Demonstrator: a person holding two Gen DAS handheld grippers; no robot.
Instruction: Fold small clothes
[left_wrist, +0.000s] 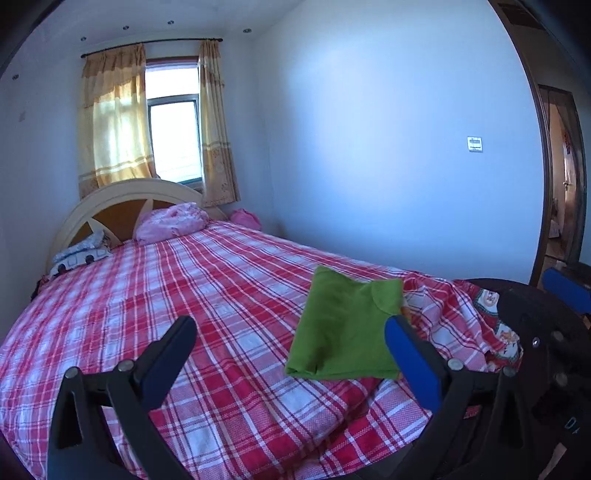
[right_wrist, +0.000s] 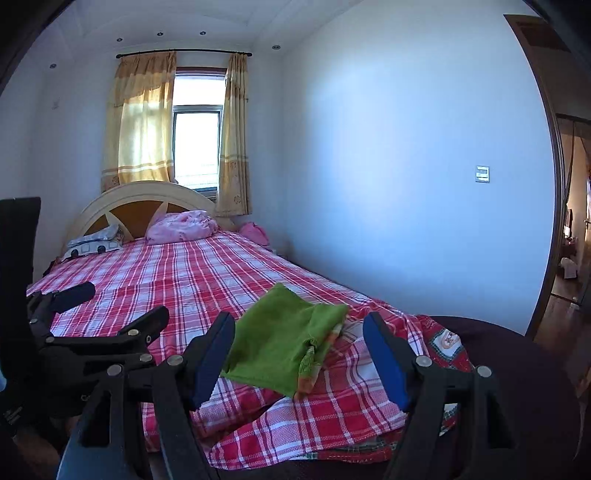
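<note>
A green garment (left_wrist: 343, 332) lies folded into a small rectangle on the red plaid bedsheet (left_wrist: 184, 288), near the bed's right corner. My left gripper (left_wrist: 290, 325) hangs above the sheet in front of it, open, with nothing between the blue pads. In the right wrist view the same green garment (right_wrist: 280, 339) rests flat, an orange trim showing at its near edge. My right gripper (right_wrist: 298, 321) is open in front of it and apart from it. The left gripper (right_wrist: 118, 306) shows beside it on the left, also open. The right gripper's blue pad (left_wrist: 565, 288) peeks in at the far right.
A cartoon-print cloth (right_wrist: 443, 339) lies rumpled at the bed's right corner. A pink pillow (right_wrist: 181, 227) and a patterned pillow (right_wrist: 96, 242) sit by the headboard (right_wrist: 140, 199). A bare wall (right_wrist: 406, 184) runs along the right; a doorway (right_wrist: 572, 240) opens beyond it.
</note>
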